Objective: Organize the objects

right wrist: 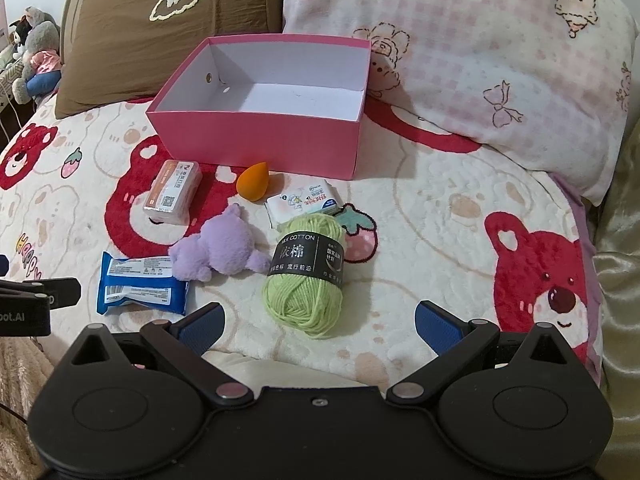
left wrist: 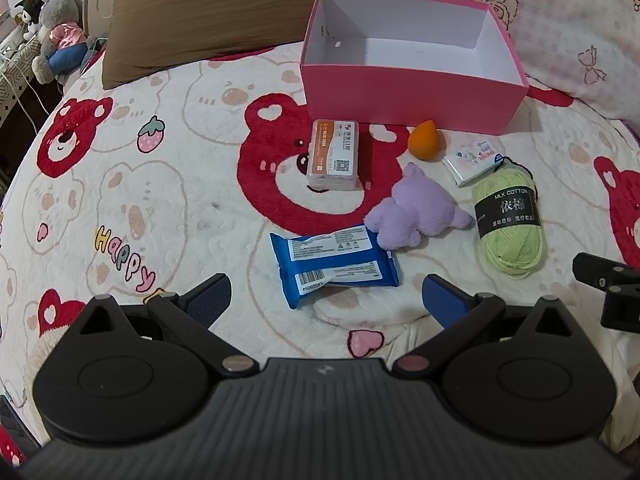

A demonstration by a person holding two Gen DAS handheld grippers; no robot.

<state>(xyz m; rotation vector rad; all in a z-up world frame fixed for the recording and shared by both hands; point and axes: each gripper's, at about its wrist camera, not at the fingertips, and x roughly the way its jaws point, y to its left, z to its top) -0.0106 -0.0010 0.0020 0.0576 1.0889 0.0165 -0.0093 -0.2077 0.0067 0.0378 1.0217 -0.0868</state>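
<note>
An empty pink box (left wrist: 412, 94) (right wrist: 256, 140) stands open on the bed. In front of it lie an orange-labelled pack (left wrist: 335, 154) (right wrist: 172, 192), an orange sponge (left wrist: 426, 140) (right wrist: 253, 182), a white tissue pack (left wrist: 474, 160) (right wrist: 304, 200), a purple plush (left wrist: 418, 212) (right wrist: 222, 250), a green yarn ball (left wrist: 510, 226) (right wrist: 306, 276) and a blue wipes pack (left wrist: 334, 266) (right wrist: 142, 286). My left gripper (left wrist: 326, 300) is open and empty just short of the wipes pack. My right gripper (right wrist: 318, 322) is open and empty, just short of the yarn.
The bed blanket (left wrist: 168, 200) (right wrist: 440, 240) has a red bear print. A brown pillow (left wrist: 208, 12) (right wrist: 160, 28) and a pink pillow (left wrist: 560, 20) (right wrist: 480, 48) lie behind the box. Stuffed toys (left wrist: 56, 28) (right wrist: 34, 56) sit far left.
</note>
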